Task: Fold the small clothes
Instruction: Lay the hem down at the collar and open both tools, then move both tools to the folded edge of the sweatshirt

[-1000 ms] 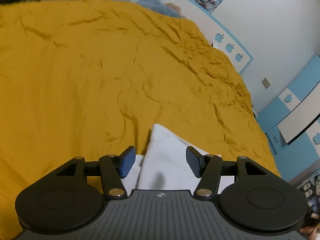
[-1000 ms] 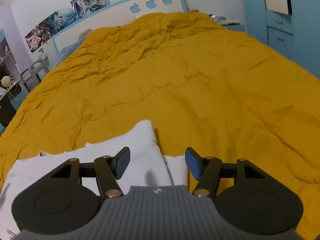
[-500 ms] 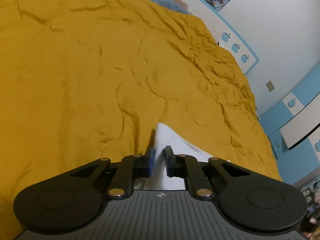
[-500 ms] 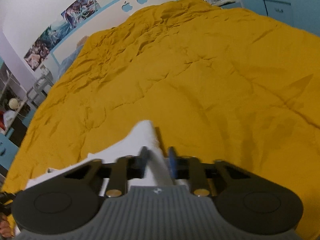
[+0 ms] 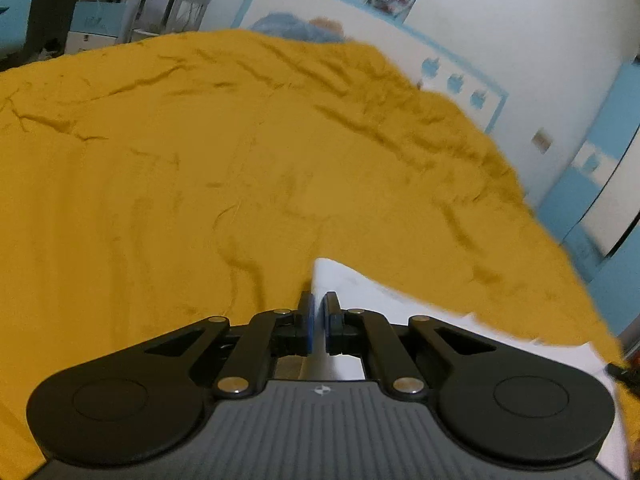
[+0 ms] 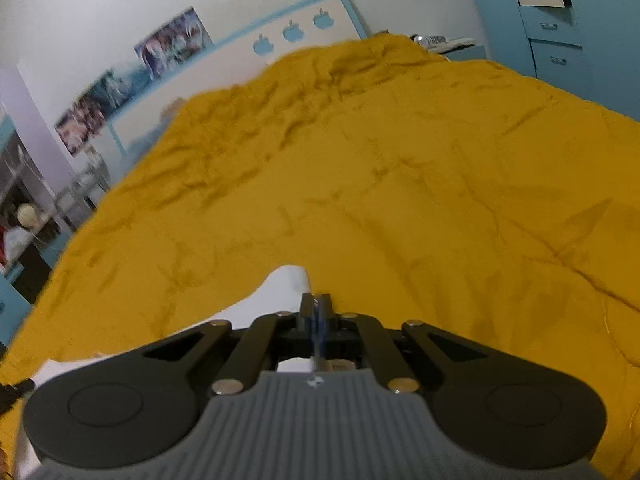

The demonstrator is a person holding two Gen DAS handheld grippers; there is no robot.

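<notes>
A small white garment (image 5: 352, 284) lies on a mustard-yellow bedspread (image 5: 180, 168). My left gripper (image 5: 319, 312) is shut on one corner of it; the cloth stretches away to the right behind the fingers. In the right wrist view the same white garment (image 6: 280, 288) runs off to the left, and my right gripper (image 6: 316, 312) is shut on its other corner. Both pinched corners stick up past the fingertips. The rest of the garment is hidden under the gripper bodies.
The yellow bedspread (image 6: 400, 180) fills most of both views, wrinkled toward the headboard (image 6: 292, 32) with apple cut-outs. Blue cabinets (image 6: 560, 40) stand to the right of the bed, shelves and clutter (image 5: 100, 12) to the left.
Both grippers went from open around the garment's corners to shut on them. Since then both views have tilted up and the corners have risen with the grippers.
</notes>
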